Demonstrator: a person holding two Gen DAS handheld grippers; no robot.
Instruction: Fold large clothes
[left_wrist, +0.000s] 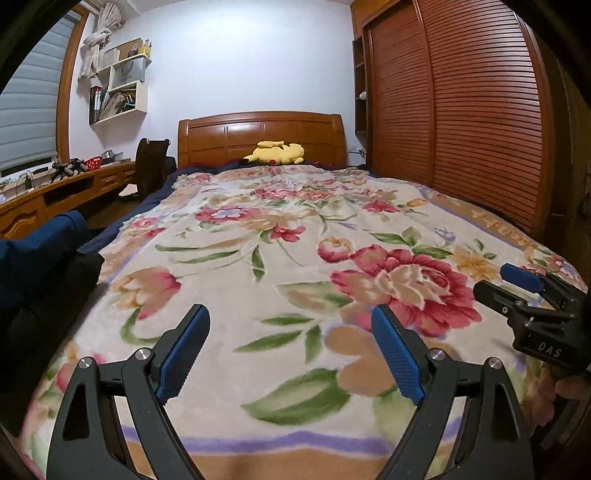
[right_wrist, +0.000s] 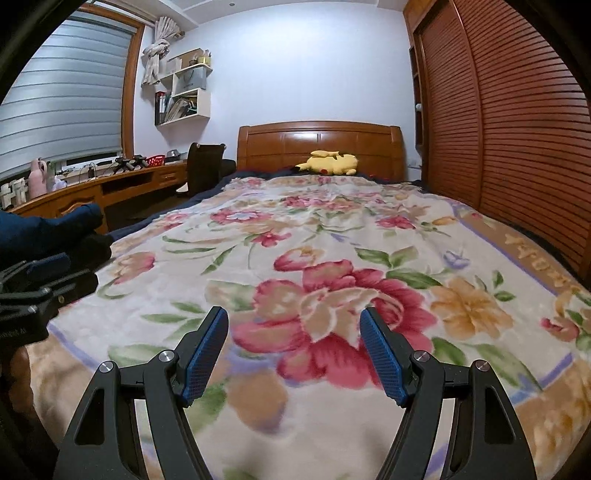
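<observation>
A floral blanket (left_wrist: 280, 236) (right_wrist: 332, 236) is spread flat over the bed and fills both views. At its left edge lies a pile of clothes, a dark blue garment (left_wrist: 40, 240) (right_wrist: 48, 221) on top of a black one (left_wrist: 44, 295) (right_wrist: 96, 243). My left gripper (left_wrist: 290, 310) hovers open over the blanket's near end, nothing between its blue pads (left_wrist: 181, 354). My right gripper (right_wrist: 293, 312) is open too, over a big red flower, and empty. Each gripper shows at the side of the other's view: the right gripper (left_wrist: 493, 278), the left gripper (right_wrist: 83, 271) close to the clothes pile.
A yellow plush toy (left_wrist: 277, 152) (right_wrist: 332, 162) lies by the wooden headboard (left_wrist: 258, 136). Slatted wardrobe doors (left_wrist: 461, 110) run along the bed's right side. A wooden desk (left_wrist: 66, 188), a dark chair (left_wrist: 151, 162) and wall shelves (left_wrist: 118, 88) stand on the left.
</observation>
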